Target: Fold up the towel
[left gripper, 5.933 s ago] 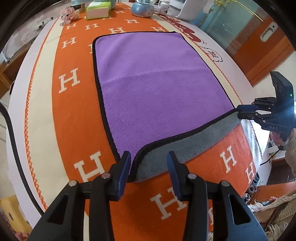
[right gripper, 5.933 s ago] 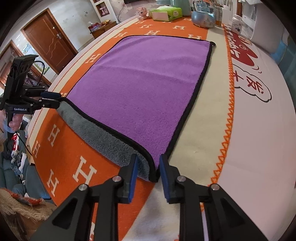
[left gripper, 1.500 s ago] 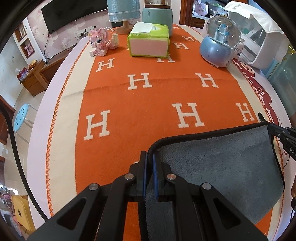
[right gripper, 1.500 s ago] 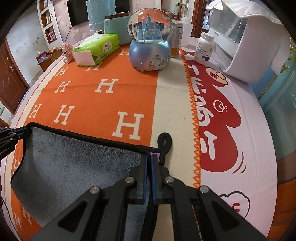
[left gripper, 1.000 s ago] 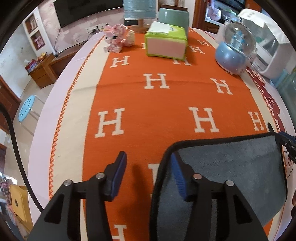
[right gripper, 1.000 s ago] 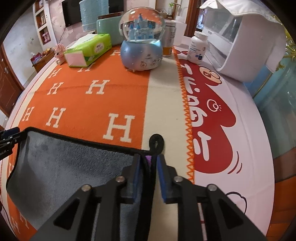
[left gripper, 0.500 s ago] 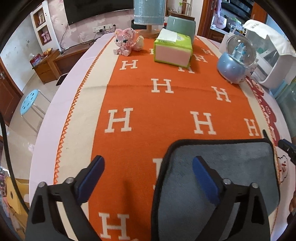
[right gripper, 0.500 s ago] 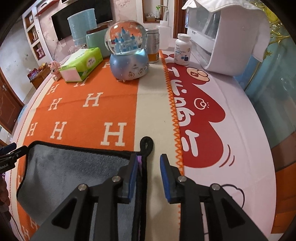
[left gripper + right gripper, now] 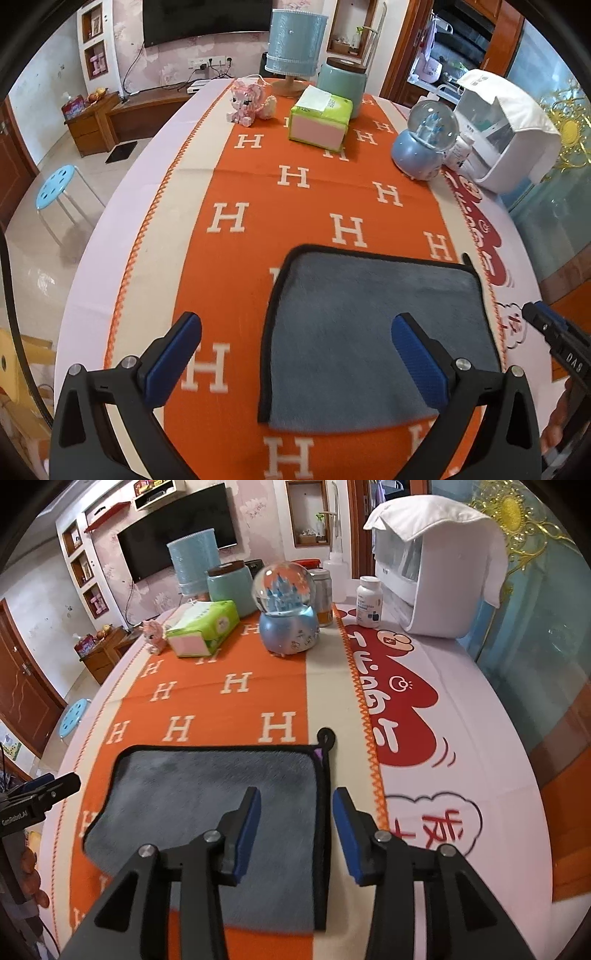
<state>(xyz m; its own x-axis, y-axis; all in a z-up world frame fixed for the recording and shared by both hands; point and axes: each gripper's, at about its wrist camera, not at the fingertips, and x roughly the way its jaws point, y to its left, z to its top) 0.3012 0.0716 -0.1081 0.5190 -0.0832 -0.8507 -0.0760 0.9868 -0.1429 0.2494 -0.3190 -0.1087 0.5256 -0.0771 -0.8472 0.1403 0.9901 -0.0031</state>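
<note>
Left wrist view: the towel (image 9: 373, 332) lies folded, grey side up, at lower centre on the orange tabletop (image 9: 258, 192). The left gripper (image 9: 295, 350) is spread wide and holds nothing. Right wrist view: the right gripper (image 9: 295, 821) is partly open and empty above the towel's (image 9: 207, 797) right edge, its loop (image 9: 327, 738) at frame centre. A snow globe (image 9: 286, 609) stands at upper centre.

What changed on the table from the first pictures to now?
The towel, earlier spread purple side up, was folded in half away from the person and now lies grey side up. Both tongs, left and right, let go and opened. The tissue box and snow globe stayed put.
</note>
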